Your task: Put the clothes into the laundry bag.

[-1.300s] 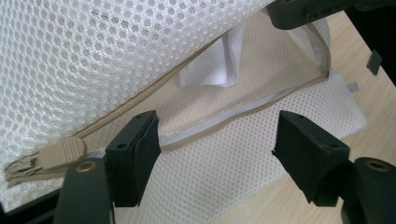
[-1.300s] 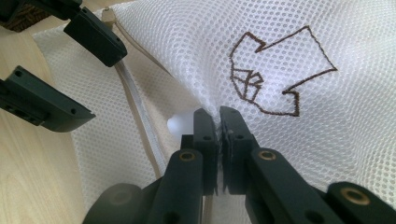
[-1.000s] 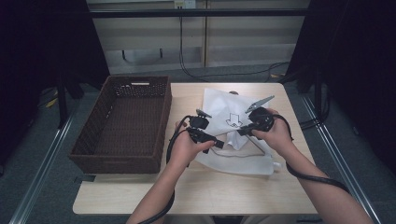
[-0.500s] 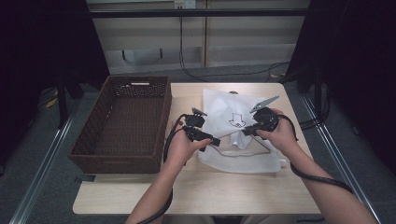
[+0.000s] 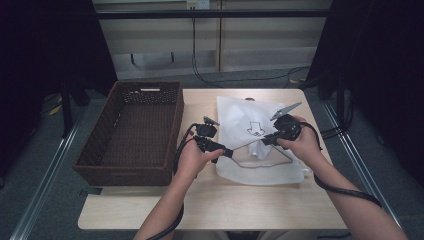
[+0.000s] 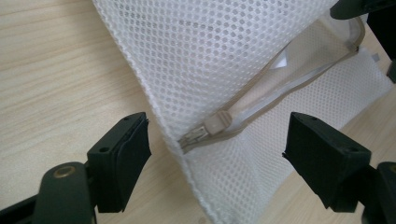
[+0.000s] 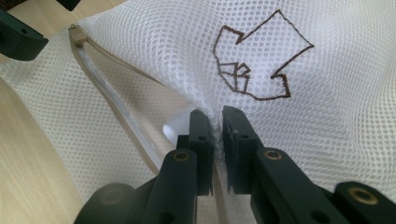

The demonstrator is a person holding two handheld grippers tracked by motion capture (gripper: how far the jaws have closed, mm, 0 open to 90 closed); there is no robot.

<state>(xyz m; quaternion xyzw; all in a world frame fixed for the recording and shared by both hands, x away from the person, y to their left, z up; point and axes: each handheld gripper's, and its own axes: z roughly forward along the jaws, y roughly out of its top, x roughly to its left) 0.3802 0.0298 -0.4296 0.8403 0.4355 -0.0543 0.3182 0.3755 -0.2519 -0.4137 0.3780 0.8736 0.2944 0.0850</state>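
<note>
Standing leftmost on the wooden table [image 5: 150, 212]: wicker basket [image 5: 132, 131]. White mesh laundry bag [image 5: 240, 115] lying right of it; right gripper [image 7: 215, 122] pinching its mesh; left gripper [image 6: 217, 149] spread wide astride zipper pull [image 6: 205, 130].

No words, brand names or numbers could be read anywhere. The one sign was a dark brown outline drawing of a broad arrow [image 7: 257, 63], printed on the white mesh laundry bag [image 7: 327, 140]. Its tip pointed at a small box-like figure drawn in the same brown line. On the bag in the high view, the arrow [image 5: 255, 129] pointed toward the person's edge of the bag.
</note>
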